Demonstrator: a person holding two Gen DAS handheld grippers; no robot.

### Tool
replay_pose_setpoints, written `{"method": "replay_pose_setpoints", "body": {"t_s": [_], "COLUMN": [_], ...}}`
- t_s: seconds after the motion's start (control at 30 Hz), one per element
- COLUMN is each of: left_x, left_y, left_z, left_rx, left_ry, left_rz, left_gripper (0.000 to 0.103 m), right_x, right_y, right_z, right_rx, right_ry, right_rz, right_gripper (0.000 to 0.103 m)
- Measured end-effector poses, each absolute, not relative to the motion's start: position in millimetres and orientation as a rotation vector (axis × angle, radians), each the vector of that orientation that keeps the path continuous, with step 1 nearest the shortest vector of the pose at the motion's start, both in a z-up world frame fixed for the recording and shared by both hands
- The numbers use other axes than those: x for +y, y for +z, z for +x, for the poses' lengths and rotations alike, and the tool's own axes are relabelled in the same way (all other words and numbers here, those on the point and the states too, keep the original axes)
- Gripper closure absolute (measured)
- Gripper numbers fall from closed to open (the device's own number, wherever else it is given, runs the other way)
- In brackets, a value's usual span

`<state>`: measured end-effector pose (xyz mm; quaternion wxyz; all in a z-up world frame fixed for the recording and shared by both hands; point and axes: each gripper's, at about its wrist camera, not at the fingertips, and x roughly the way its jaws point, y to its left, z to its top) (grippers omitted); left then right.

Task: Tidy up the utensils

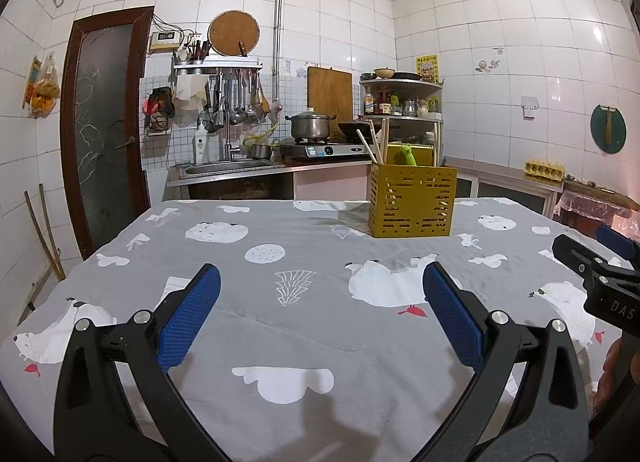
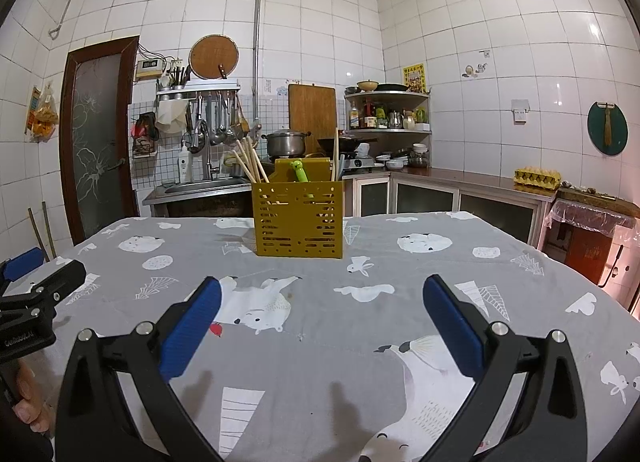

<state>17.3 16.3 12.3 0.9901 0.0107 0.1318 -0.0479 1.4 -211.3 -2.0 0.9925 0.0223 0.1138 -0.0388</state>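
grey bear-print cloth (image 2: 320, 342) bears a slotted mustard holder (image 2: 298, 217); ribbed blue-padded left gripper (image 1: 320, 294) and right gripper (image 2: 320, 302) gape.

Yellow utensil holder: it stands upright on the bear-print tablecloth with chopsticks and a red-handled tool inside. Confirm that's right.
Not quite. The tool in the yellow utensil holder has a green handle, not red, as the right wrist view shows. The holder does stand upright on the bear-print tablecloth with chopsticks inside.

Holder (image 2: 299, 218) is standing on the table (image 2: 304, 346), toward its far edge. Chopsticks (image 2: 249, 161) are leaning in the holder's left compartment; peeler (image 2: 299, 171) is sitting in its middle; one more chopstick (image 2: 336, 153) is standing at its right. Behind the holder: sink (image 2: 208, 184) to the left, pot (image 2: 285, 144) directly behind, egg tray (image 2: 537, 176) far right.
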Motion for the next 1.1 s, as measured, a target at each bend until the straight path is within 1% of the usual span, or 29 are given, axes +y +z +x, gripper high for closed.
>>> {"method": "replay_pose_setpoints", "body": {"t_s": [1.1], "left_x": [18.4], "left_y": [11.1], "left_z": [20.5], "left_rx": [0.275], "left_ry": [-0.098], "left_rz": [0.016], "left_gripper": [0.005], "right_x": [-211.3], "right_y": [-3.4], "right_z": [0.5], "right_rx": [0.232], "right_ry": [-0.08], "right_rz": [0.043], "right_gripper": [0.004]}}
